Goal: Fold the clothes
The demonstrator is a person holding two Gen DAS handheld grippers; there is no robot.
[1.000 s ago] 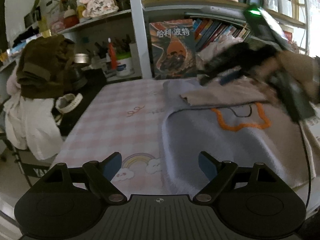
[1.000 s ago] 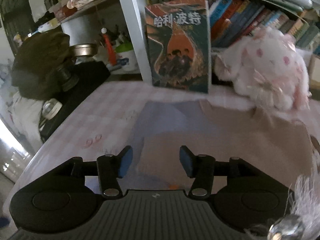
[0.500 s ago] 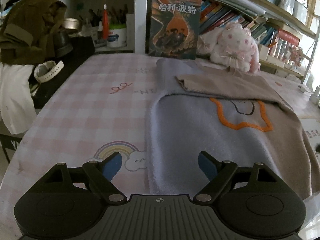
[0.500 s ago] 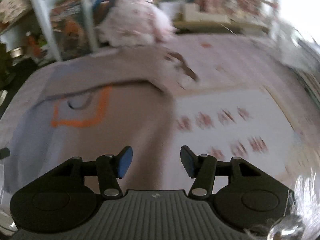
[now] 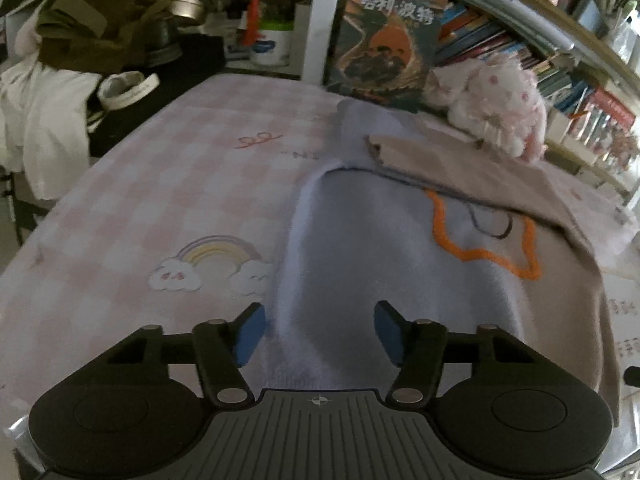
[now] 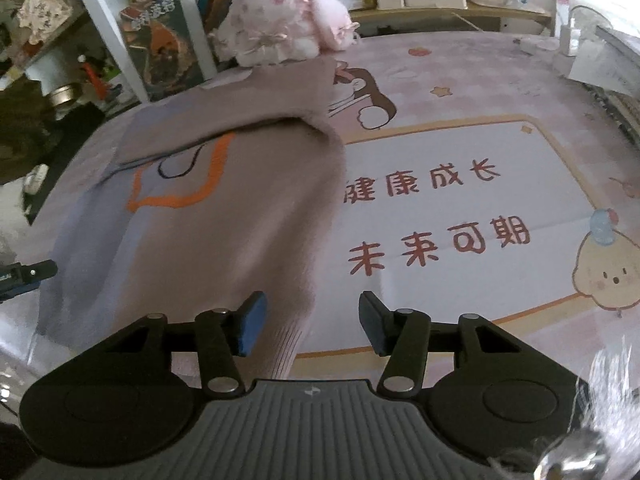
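A sweater (image 5: pixel 400 248), lavender on its left and beige on its right with an orange outline on the chest, lies flat on the pink checked table mat (image 5: pixel 160 184). One beige sleeve (image 5: pixel 460 164) is folded across its upper part. My left gripper (image 5: pixel 320 332) hovers over the sweater's near left hem; its jaws are closing and the fabric lies below them, not pinched. My right gripper (image 6: pixel 312 326) is at the sweater's (image 6: pixel 224 208) near right corner. Its jaws are closing slightly, and the ribbed hem (image 6: pixel 288 344) sits between them beside the left pad, not squeezed.
A pink plush toy (image 6: pixel 280 24) and an upright book (image 5: pixel 384 36) stand behind the sweater against the shelves. A dark green garment (image 5: pixel 100 16) and white cloth (image 5: pixel 48 120) are piled left of the table. Bare printed mat (image 6: pixel 440 208) stretches right of the sweater.
My right gripper swung from the sweater's far end across to its near right hem. My left gripper came lower over the left hem, and its jaws narrowed.
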